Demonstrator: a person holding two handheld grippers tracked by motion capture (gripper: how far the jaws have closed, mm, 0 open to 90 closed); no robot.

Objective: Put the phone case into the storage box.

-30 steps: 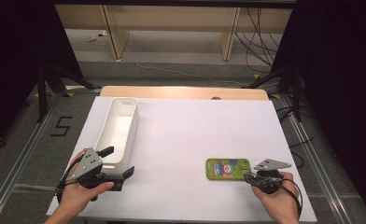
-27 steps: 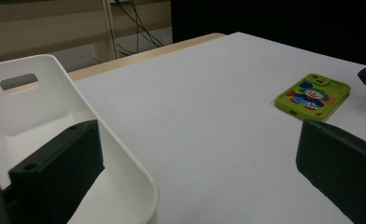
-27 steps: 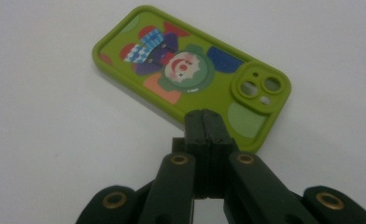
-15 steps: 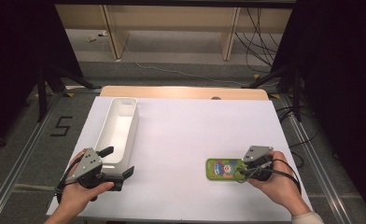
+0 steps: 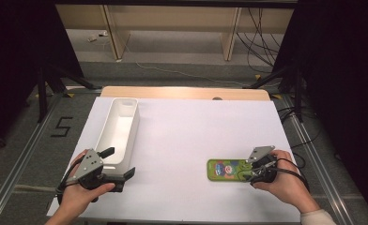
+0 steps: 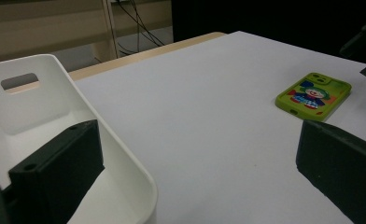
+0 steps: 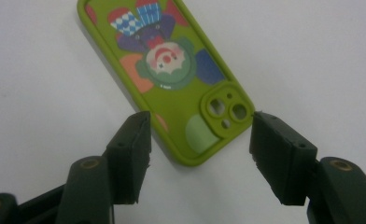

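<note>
A green phone case [image 5: 226, 169] with a clown picture lies flat on the white table top, at the near right. My right gripper [image 5: 246, 172] is at its right end. In the right gripper view its jaws have just been opening and the right gripper [image 7: 200, 119] stands open astride the camera-cutout end of the phone case [image 7: 172, 70], with the pads clear of its edges. My left gripper [image 5: 120, 161] is open and holds nothing at the near end of a long white bin [image 5: 121, 129]. From the left gripper [image 6: 195, 140], the phone case [image 6: 314, 95] lies far off to the right.
The white bin [image 6: 55, 112] has a handle slot in its far wall and nothing shows in it. The white sheet [image 5: 187, 136] covers the table, with a wooden strip [image 5: 182, 92] along the far edge. Metal rails run along both sides.
The right gripper has moved left from beside the case onto its right end, and its jaws have gone from shut to open. The left gripper has stayed put.
</note>
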